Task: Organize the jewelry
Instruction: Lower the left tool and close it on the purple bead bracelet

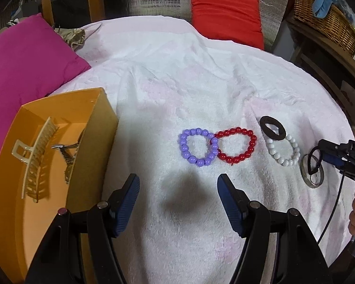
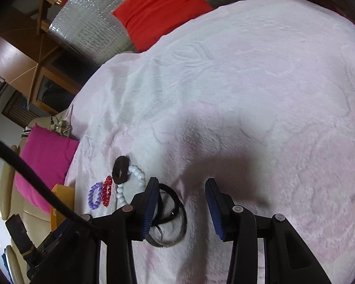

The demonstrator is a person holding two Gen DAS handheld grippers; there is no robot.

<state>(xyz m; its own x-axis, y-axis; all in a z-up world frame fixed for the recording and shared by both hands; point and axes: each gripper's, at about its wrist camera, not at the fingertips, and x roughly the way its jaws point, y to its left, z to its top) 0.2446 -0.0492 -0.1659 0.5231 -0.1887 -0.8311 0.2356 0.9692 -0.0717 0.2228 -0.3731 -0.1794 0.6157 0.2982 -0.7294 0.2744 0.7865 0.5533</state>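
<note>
On the white towel [image 1: 168, 87] a purple bead bracelet [image 1: 184, 148] touches a red bead bracelet [image 1: 236, 159]. To the right, a black scrunchie [image 1: 279, 135] overlaps a white bead bracelet [image 1: 284, 162]. Further right a thin black hair tie [image 1: 308, 159] lies on a metal bangle [image 1: 313, 185]. My left gripper [image 1: 178, 196] hangs open above the towel, just short of the purple and red bracelets, holding nothing. My right gripper [image 2: 182, 203] is open over the hair tie [image 2: 176, 198] and bangle [image 2: 177, 240], which lie by its left finger [image 2: 151, 203], not gripped.
An orange box [image 1: 94, 127] at the left holds a cream hair claw [image 1: 37, 156] and a metal clip [image 1: 68, 151]. A pink pillow [image 1: 28, 59] and a red pillow [image 1: 224, 14] border the towel. A wicker basket [image 1: 324, 16] sits on shelves at the far right.
</note>
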